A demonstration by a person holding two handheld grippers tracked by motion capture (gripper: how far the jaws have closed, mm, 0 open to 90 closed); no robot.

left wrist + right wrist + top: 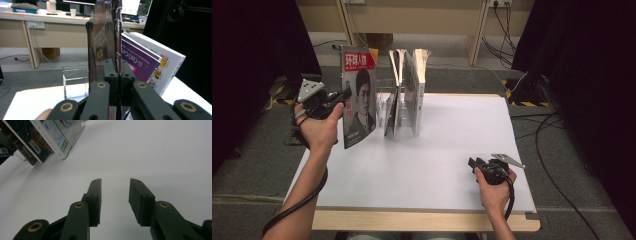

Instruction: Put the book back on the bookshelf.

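Magazine [359, 102] showing a dark portrait cover with red title block, desk [452, 150] showing white, grippers showing black

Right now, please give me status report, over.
Left gripper shut on magazine, held upright. Right gripper open, empty. Books stand beside.

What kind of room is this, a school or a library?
Probably an office used as a recording lab. Behind the white table stand wooden desks with a cup and monitors, cables run from wall sockets, and black curtains hang at both sides.
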